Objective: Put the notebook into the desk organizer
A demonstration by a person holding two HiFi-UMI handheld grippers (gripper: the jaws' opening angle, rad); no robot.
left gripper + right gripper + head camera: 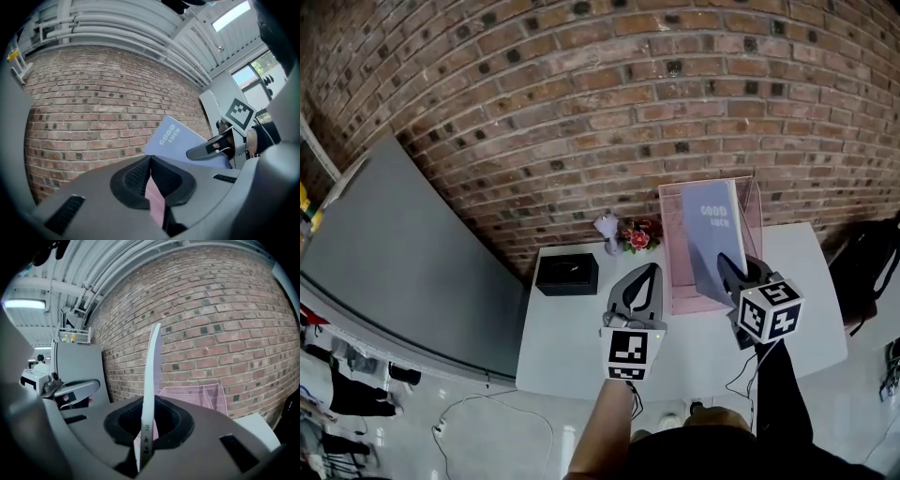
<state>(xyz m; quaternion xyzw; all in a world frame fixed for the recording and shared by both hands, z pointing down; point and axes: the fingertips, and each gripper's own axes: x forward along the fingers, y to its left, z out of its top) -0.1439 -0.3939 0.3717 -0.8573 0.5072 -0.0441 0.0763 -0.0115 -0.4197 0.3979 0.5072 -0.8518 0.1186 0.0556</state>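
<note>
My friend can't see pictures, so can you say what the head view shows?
The right gripper holds a blue-grey notebook upright at a pink desk organizer on a white table by a brick wall. The left gripper hovers beside it, fingers together; a black box and flowers sit further back.

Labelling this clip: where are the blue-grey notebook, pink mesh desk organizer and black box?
Blue-grey notebook (710,230): head view, front cover.
Pink mesh desk organizer (675,258): head view, left wall.
Black box (567,273): head view, top face.

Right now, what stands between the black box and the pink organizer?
A small pale figure and red flowers, side by side, with the left gripper in front of them; the head view shows this.
</note>
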